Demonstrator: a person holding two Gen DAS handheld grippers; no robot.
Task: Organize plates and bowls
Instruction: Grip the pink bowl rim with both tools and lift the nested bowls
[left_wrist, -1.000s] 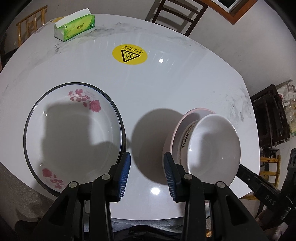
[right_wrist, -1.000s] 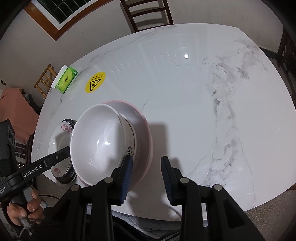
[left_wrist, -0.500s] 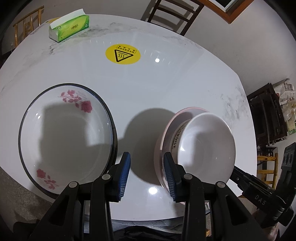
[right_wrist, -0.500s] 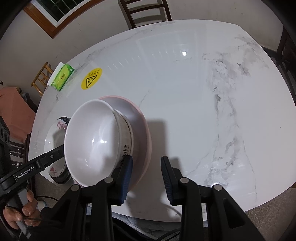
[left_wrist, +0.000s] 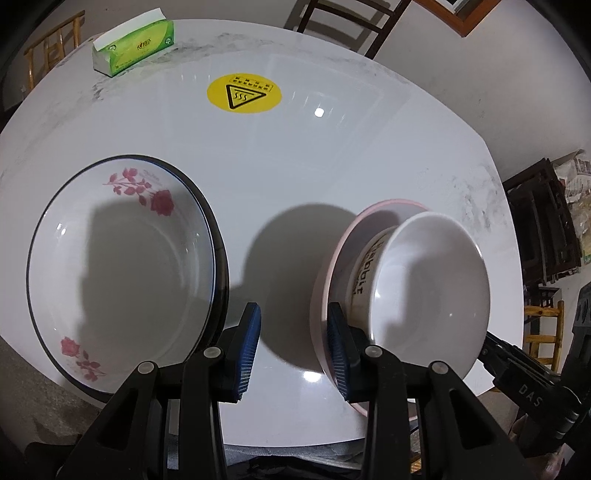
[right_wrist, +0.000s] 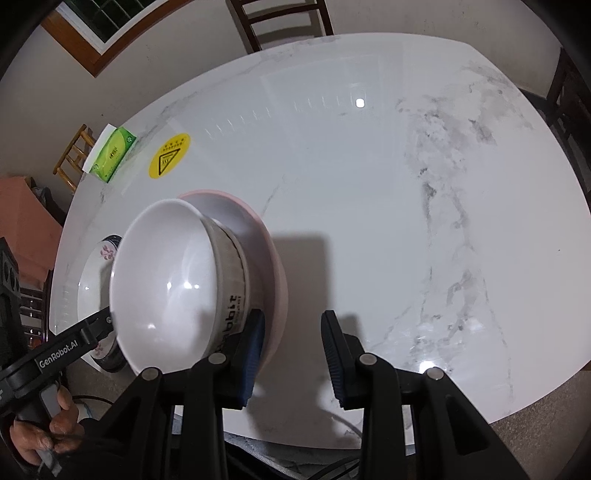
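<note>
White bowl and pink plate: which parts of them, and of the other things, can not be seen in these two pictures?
- White bowl: its foot, both views, hidden by its own body.
- Pink plate: left part, right wrist view, behind the bowl.
- Rose plate: mostly behind the bowl, right wrist view.
- Tissue pack: print too small.

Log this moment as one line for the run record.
white bowl: sits on pink plate | flowered plate: alone beside them | left gripper: open, empty | right gripper: open, empty

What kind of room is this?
Probably a home dining room: a round marble-look table with wooden chairs around it, bowls on it, and a tissue box.
</note>
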